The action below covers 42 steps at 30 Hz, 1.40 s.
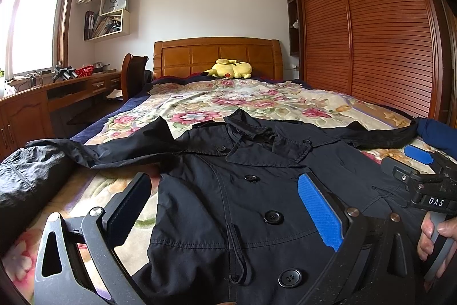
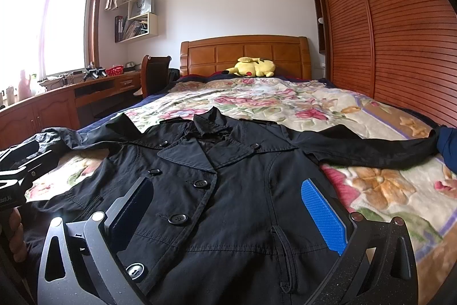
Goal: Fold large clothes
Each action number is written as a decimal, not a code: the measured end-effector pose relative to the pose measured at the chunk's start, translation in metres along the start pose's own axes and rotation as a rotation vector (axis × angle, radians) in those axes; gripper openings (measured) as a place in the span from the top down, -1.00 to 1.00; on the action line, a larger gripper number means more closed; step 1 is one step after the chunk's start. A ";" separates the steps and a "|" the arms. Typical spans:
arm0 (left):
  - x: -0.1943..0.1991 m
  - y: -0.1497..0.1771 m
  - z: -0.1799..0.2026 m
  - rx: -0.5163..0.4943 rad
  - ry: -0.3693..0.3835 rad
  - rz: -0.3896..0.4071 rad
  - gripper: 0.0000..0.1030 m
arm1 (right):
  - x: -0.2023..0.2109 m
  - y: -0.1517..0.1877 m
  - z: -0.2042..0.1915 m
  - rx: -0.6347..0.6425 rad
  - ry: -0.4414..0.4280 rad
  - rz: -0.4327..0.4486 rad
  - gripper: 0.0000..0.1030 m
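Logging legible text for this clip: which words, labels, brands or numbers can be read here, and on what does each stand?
"DAS": white letters on the right gripper body, left wrist view.
"HONOR", faint: on the white paper bag in the wall shelf.
White print on the left gripper body, right wrist view: cut off and blurred, unreadable.
Book spines on the shelf: too small to read.
Black coat: no visible label.

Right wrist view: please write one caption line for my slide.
Open right gripper above black double-breasted coat spread on floral bedspread.
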State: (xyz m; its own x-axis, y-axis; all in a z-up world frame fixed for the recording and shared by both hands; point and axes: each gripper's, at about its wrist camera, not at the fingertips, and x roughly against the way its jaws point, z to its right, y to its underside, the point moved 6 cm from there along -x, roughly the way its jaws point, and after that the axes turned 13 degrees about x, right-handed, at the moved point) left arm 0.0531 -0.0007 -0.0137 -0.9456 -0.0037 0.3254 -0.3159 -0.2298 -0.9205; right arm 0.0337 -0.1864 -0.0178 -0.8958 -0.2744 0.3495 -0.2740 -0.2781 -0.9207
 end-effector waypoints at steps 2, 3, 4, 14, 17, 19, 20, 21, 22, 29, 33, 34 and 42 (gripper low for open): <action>0.002 -0.001 -0.001 0.000 0.000 0.001 -1.00 | 0.000 0.000 0.000 0.000 0.000 0.000 -1.00; 0.002 -0.001 -0.001 0.001 0.000 0.001 -1.00 | 0.000 0.000 0.000 0.000 0.000 0.000 -1.00; 0.002 -0.001 -0.001 0.000 0.000 0.001 -1.00 | 0.000 0.000 0.000 -0.001 0.001 0.000 -1.00; 0.004 -0.003 -0.001 0.000 0.000 0.003 -1.00 | -0.001 0.001 0.000 -0.002 -0.001 0.000 -1.00; 0.004 -0.003 -0.001 -0.001 -0.001 0.005 -1.00 | -0.001 0.001 0.000 -0.002 -0.001 0.000 -1.00; 0.004 -0.003 -0.001 -0.001 0.000 0.005 -1.00 | -0.001 0.001 0.000 -0.002 -0.001 0.001 -1.00; 0.004 -0.003 -0.001 -0.001 -0.001 0.006 -1.00 | -0.001 0.001 0.000 -0.002 -0.001 0.001 -1.00; 0.004 -0.003 -0.001 -0.001 -0.001 0.006 -1.00 | -0.001 0.001 0.000 -0.002 -0.001 0.001 -1.00; 0.004 -0.003 -0.001 -0.001 0.000 0.005 -1.00 | -0.001 0.001 0.000 -0.003 -0.001 0.001 -1.00; 0.005 -0.003 -0.001 -0.002 0.000 0.006 -1.00 | -0.001 0.001 0.000 -0.004 -0.002 0.002 -1.00; 0.005 -0.002 -0.001 -0.002 0.000 0.007 -1.00 | -0.001 0.001 0.000 -0.004 -0.002 0.002 -1.00; 0.005 -0.002 -0.001 -0.001 0.000 0.007 -1.00 | -0.001 0.001 0.000 -0.004 -0.002 0.002 -1.00; 0.004 -0.006 -0.003 -0.003 0.000 0.006 -1.00 | -0.001 0.001 0.000 -0.005 -0.002 0.002 -1.00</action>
State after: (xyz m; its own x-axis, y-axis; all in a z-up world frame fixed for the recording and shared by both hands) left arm 0.0511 0.0037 -0.0081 -0.9474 -0.0051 0.3200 -0.3105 -0.2273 -0.9230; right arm 0.0347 -0.1867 -0.0194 -0.8956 -0.2774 0.3476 -0.2735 -0.2728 -0.9224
